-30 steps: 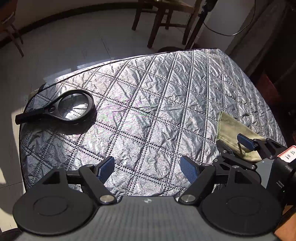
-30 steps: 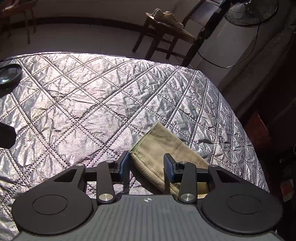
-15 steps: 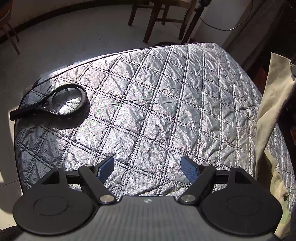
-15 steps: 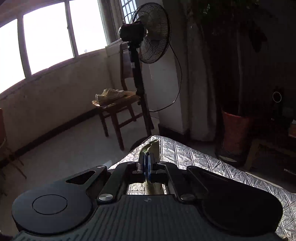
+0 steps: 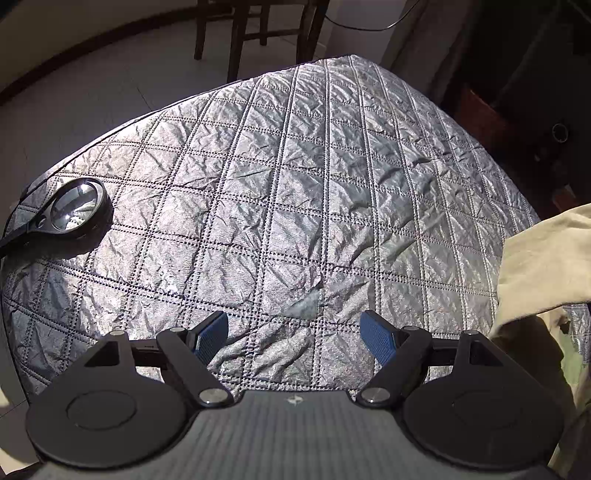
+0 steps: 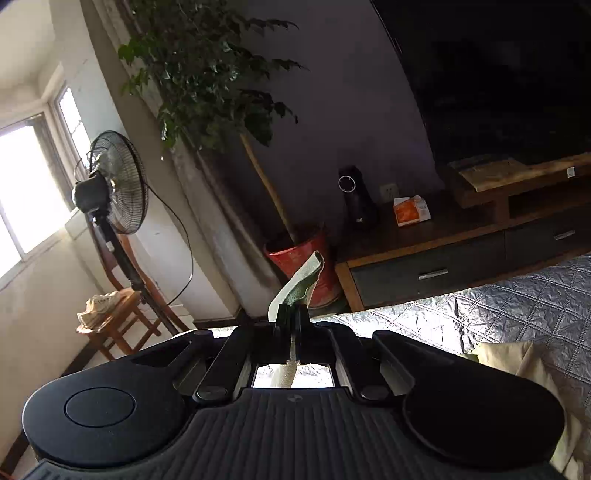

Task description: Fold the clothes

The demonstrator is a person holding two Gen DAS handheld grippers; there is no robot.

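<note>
An olive-beige cloth hangs in the air at the right edge of the left wrist view, over the silver quilted table cover. My right gripper is shut on a corner of that cloth, which sticks up past the fingertips; more of the cloth drapes down at the lower right. The right gripper is lifted and tilted, looking across the room. My left gripper stands open above the cover's near edge with nothing between its blue pads, to the left of the hanging cloth.
A black magnifying glass lies at the cover's left edge. Beyond the table stand a wooden chair, a standing fan, a potted plant in a red pot and a dark TV cabinet.
The right gripper closed on the folded cloth's edge and lifted it off the cover, rolling as it rose. The cloth now hangs unfolded. The left gripper shifted sideways, still open.
</note>
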